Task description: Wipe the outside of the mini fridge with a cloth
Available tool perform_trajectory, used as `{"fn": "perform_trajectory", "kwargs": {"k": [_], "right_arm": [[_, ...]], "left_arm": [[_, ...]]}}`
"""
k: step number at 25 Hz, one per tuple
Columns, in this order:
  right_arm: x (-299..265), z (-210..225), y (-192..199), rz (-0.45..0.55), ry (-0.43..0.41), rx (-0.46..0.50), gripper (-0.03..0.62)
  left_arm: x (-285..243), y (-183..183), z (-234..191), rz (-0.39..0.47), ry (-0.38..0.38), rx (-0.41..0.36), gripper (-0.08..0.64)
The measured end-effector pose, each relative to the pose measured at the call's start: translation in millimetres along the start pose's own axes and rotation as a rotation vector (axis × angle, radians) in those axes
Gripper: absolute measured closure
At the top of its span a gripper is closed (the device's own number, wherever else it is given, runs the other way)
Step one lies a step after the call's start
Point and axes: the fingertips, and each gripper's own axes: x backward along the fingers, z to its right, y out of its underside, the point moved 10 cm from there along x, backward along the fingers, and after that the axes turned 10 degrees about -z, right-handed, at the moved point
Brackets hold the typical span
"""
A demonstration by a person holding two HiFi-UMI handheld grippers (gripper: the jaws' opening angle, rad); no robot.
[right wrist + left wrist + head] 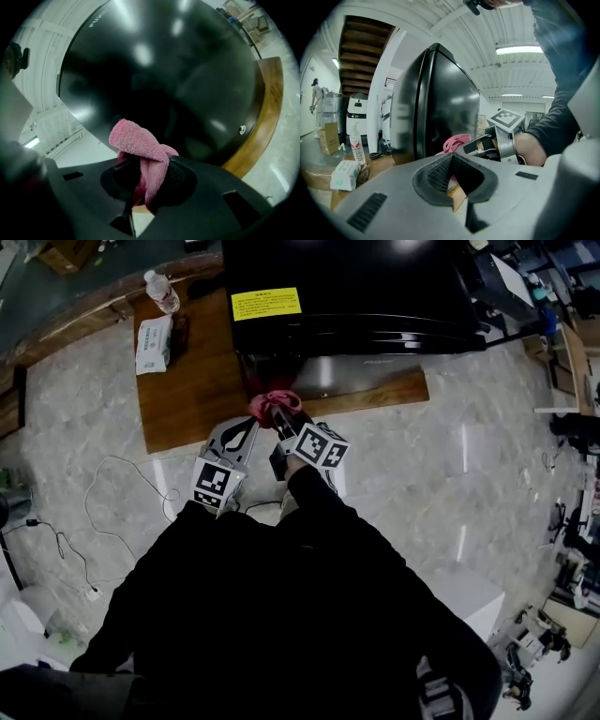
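The black mini fridge (356, 287) stands on a wooden platform (187, 395). My right gripper (280, 420) is shut on a pink cloth (273, 405), held low in front of the fridge's glossy door near its left corner. In the right gripper view the cloth (136, 140) bunches out of the right gripper (143, 180), close to the door (164, 70); I cannot tell whether they touch. My left gripper (244, 430) hovers just left of the right one, shut and empty. The left gripper view looks over the left gripper (454, 183) at the fridge (436, 103) and the cloth (454, 142).
A water bottle (162, 292) and a tissue pack (154, 343) sit on the platform left of the fridge. A yellow label (266, 304) lies on the fridge top. Cables (112, 493) trail over the marble floor at left. A white box (459, 601) stands at lower right.
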Motion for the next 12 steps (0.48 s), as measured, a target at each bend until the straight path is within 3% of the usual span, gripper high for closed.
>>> {"fn": "perform_trajectory", "kwargs": {"k": [6, 12], "right_arm": [[9.0, 37.1, -21.9, -0.105, -0.05, -0.012, 0.505], [36.3, 77.1, -44.1, -0.143, -0.033, -0.023, 0.505]], "left_arm": [[-46.9, -2.4, 28.9, -0.008, -0.034, 0.017, 0.557], [-92.0, -15.8, 63.6, -0.001, -0.036, 0.013, 0.557]]}}
